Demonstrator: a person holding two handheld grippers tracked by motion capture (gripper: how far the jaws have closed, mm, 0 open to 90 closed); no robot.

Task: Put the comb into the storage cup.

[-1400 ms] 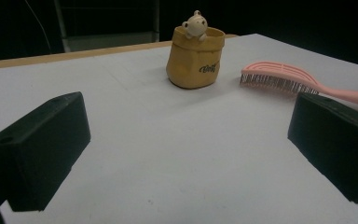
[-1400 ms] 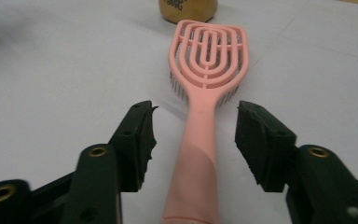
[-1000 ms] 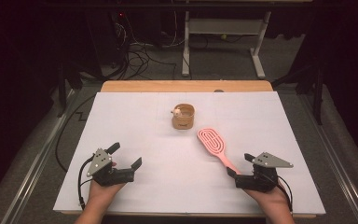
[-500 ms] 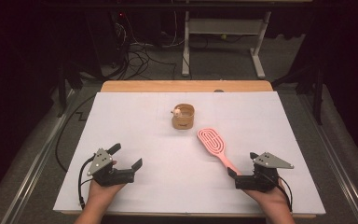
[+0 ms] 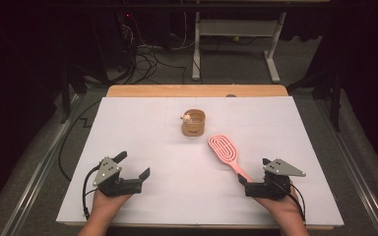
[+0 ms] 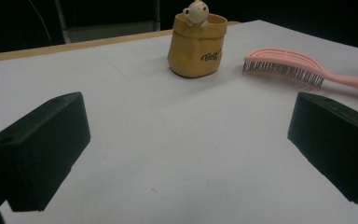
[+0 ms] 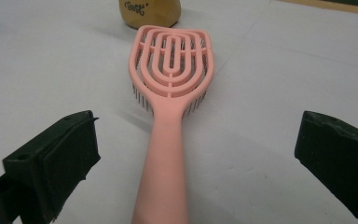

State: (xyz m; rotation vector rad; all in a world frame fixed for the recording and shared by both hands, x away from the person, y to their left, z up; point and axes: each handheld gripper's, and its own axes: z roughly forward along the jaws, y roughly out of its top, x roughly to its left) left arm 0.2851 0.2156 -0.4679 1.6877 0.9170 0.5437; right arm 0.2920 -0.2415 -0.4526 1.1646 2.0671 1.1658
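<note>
hairbrush (image 7: 168, 93) handle between wide-open jaws of right claw (image 7: 198, 154), untouched

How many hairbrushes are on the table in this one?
1. The pink hairbrush lies bristles down on the white table, handle between the open jaws of the right gripper, right of the yellow pouch.

A pink hairbrush (image 5: 225, 150) with dark bristles, a mustard-yellow pouch (image 5: 193, 123) with dark lettering, on a white-covered bench (image 5: 177, 167).
</note>
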